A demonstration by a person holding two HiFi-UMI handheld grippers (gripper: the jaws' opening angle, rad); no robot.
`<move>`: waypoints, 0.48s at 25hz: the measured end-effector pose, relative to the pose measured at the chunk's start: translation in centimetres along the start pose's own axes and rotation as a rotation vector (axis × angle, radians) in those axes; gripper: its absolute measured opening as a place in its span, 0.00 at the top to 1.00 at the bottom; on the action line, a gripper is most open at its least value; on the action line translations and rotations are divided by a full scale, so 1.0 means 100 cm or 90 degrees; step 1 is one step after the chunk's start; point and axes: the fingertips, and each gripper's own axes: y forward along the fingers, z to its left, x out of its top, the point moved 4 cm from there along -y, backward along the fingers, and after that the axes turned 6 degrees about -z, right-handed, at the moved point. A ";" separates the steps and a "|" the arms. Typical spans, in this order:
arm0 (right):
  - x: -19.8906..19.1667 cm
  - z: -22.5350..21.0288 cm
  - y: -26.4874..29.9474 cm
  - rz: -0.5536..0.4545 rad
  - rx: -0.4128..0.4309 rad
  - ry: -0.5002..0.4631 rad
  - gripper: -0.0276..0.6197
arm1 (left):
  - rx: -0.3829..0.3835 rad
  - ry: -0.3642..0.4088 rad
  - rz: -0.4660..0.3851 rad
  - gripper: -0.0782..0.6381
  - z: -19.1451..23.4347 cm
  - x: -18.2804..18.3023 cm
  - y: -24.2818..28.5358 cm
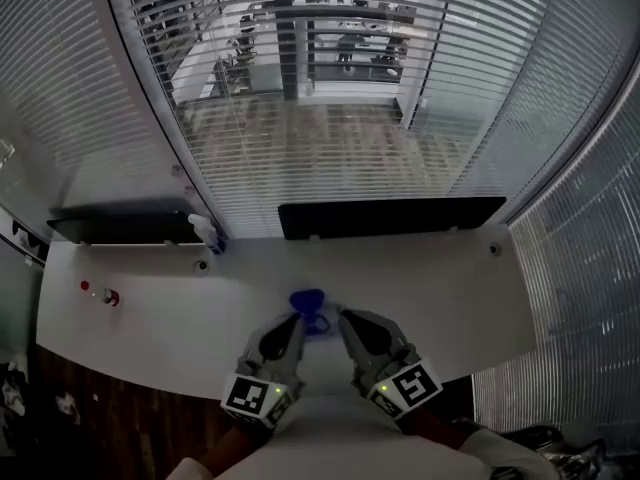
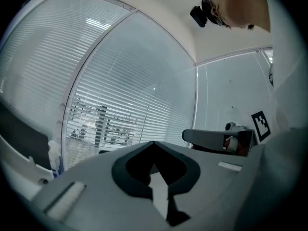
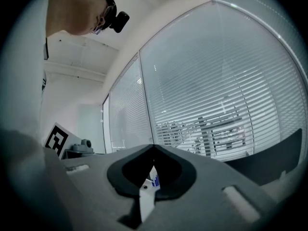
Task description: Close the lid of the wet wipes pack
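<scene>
- Head view shows the wet wipes pack [image 1: 308, 303] only as a small blue part near the middle of the worktop's [image 1: 150, 318] front edge. It lies between the tips of the two claws, and whether its lid is up or down cannot be made out.
- Left claw [image 1: 292, 323] and right claw [image 1: 348, 320] flank that blue part closely; contact cannot be judged from above.
- Right gripper view: the right claw [image 3: 154, 148] has its jaws together. A white sliver with blue print shows in the slit beneath the tips, and whether it is pinched is unclear.
- Left gripper view: the left claw [image 2: 154, 146] also has its tips meeting, with only a plain white strip in the slit.
- Both gripper views are largely filled by the grippers' own grey bodies, which hide the worktop.
- A spray bottle [image 1: 205, 231] stands at the back edge, left of centre; its contents cannot be seen.
- Two black screens [image 1: 390, 216] line the back edge.
- A tiny red item [image 1: 110, 296] near the left end is too small to name.
</scene>
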 end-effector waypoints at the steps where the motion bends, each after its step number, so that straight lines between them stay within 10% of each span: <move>1: -0.007 -0.002 0.001 0.004 0.000 -0.002 0.96 | 0.001 0.002 0.004 0.89 0.004 -0.005 0.000; 12: -0.088 -0.027 0.012 0.127 0.004 -0.011 0.96 | 0.048 -0.035 0.092 0.89 0.059 -0.066 -0.007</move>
